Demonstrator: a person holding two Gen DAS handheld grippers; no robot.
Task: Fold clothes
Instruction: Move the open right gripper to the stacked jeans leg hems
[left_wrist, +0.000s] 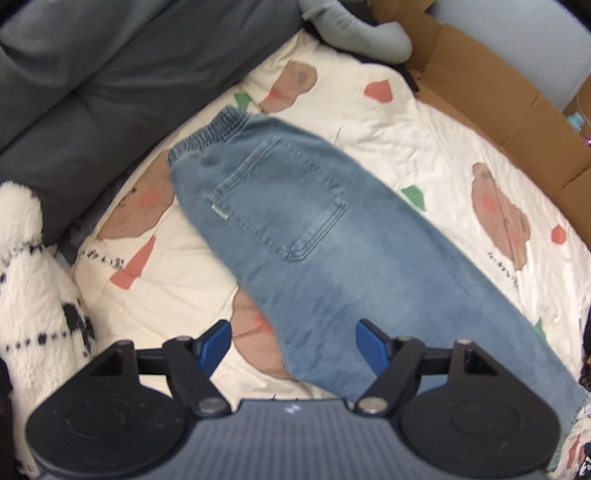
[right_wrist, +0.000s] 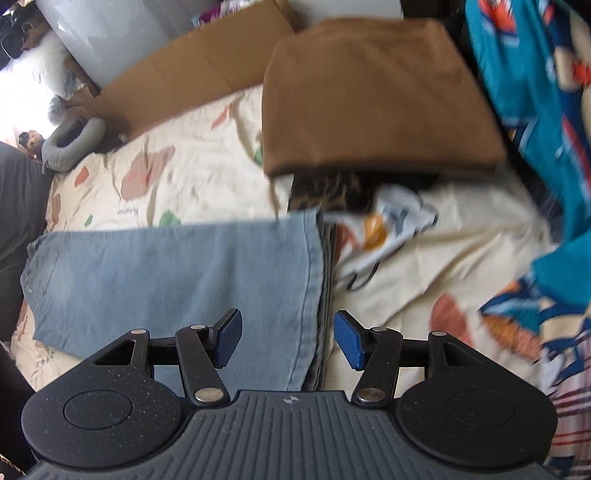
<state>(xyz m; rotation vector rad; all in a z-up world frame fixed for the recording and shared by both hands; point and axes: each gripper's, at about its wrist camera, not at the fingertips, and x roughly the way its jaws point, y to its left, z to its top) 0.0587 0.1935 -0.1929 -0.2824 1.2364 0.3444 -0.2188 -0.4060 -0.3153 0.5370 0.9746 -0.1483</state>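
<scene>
Two tongs, both open w/ nothing held: left tongs (left_wrist: 293, 343) over jeans (left_wrist: 295, 236) mid-leg, right tongs (right_wrist: 288, 339) straddling hem edge on bed (right_wrist: 461, 229). Best pinch all layers together.

jeans (left_wrist: 314, 236) hem cut off at the frame's lower right, dark patterned garment (right_wrist: 332, 192) mostly hidden under brown fabric (right_wrist: 376, 99)

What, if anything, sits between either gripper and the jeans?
Nothing visible. The left gripper is open over the jeans leg; the right gripper is open over the hem. Printed cloth lies just beyond the hem, not in between.
</scene>
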